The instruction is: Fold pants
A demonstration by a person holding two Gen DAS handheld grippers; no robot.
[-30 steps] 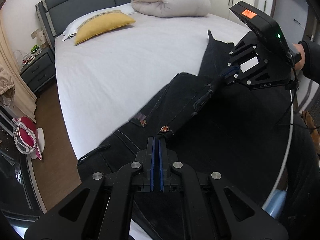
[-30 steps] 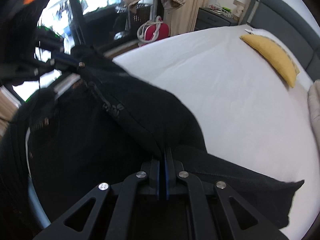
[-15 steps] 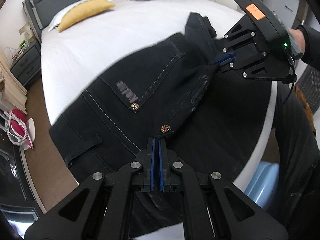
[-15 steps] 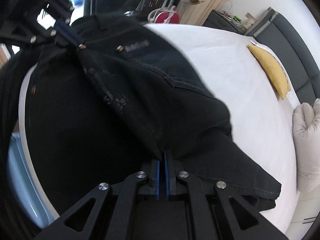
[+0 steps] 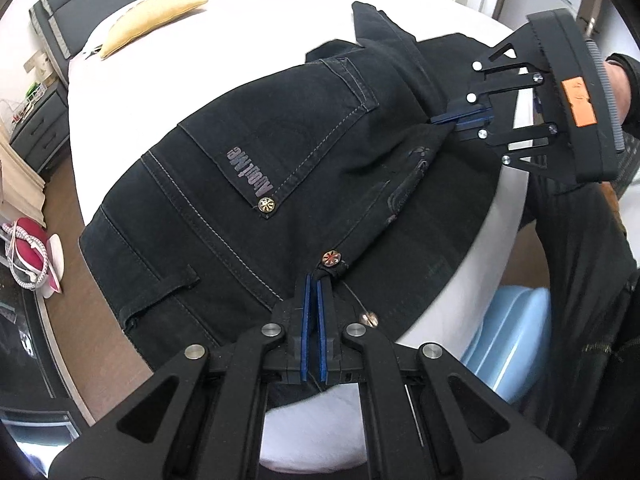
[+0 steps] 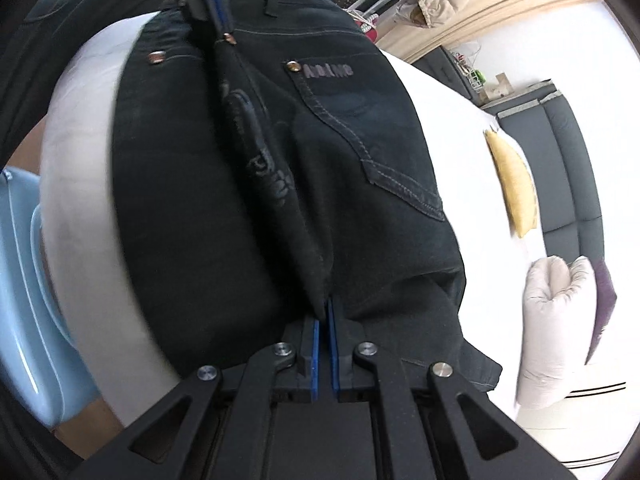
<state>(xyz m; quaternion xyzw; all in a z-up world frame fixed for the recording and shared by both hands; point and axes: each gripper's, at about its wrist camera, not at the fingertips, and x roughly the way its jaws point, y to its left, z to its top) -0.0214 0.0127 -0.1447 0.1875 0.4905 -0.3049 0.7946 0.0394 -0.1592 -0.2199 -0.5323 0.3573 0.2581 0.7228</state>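
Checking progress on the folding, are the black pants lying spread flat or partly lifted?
Partly lifted: the pants lie on the bed, with one edge pinched taut between left hand-held gripper and right hand-held gripper.

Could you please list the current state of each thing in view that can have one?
pants: back side up on the bed, one edge pinched up into a ridge between both grippers
left gripper: shut on the pants
right gripper: shut on the pants
yellow pillow: lying flat
white duvet: rolled up

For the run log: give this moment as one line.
task: fold pants | left gripper: shut on pants | right gripper: shut on pants | pants: stretched between grippers over bed
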